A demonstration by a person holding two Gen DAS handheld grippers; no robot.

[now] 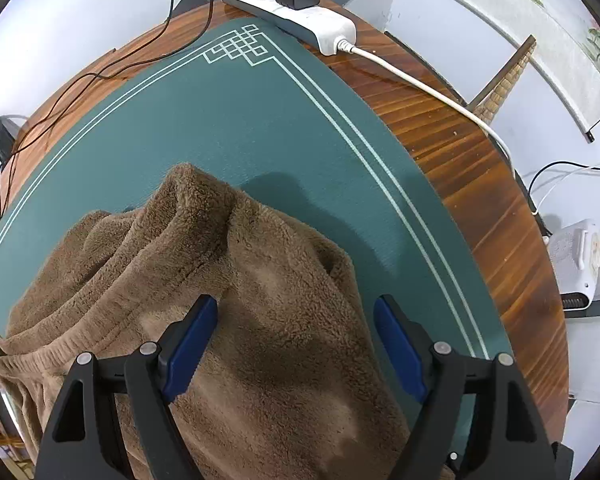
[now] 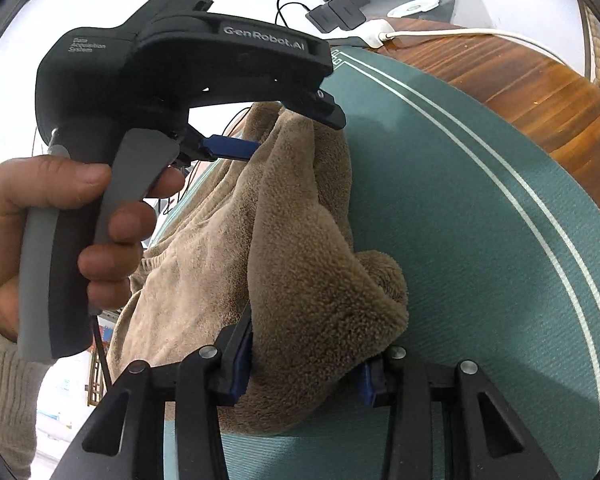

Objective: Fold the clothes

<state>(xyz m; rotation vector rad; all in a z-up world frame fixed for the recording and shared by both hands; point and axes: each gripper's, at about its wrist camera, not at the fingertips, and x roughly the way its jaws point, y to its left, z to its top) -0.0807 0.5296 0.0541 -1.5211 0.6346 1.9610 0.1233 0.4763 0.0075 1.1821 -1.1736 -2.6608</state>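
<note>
Both wrist views close, angled down, sharing brown garment point(image 1: 260, 320), green mat point(image 2: 480, 240)

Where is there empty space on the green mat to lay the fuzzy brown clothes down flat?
The green mat is bare from the brown fleece garment up to its knot-pattern corner and right to its white border lines. The table's far edge is crowded: a white power strip with chargers, and black cables on the wood.

A home room: a polished wooden table point(image 1: 460, 136) under a green patterned mat point(image 1: 240, 120), white power strip point(image 1: 296, 16) at twelve o'clock, hanging scroll painting point(image 1: 540, 20) at two.
</note>
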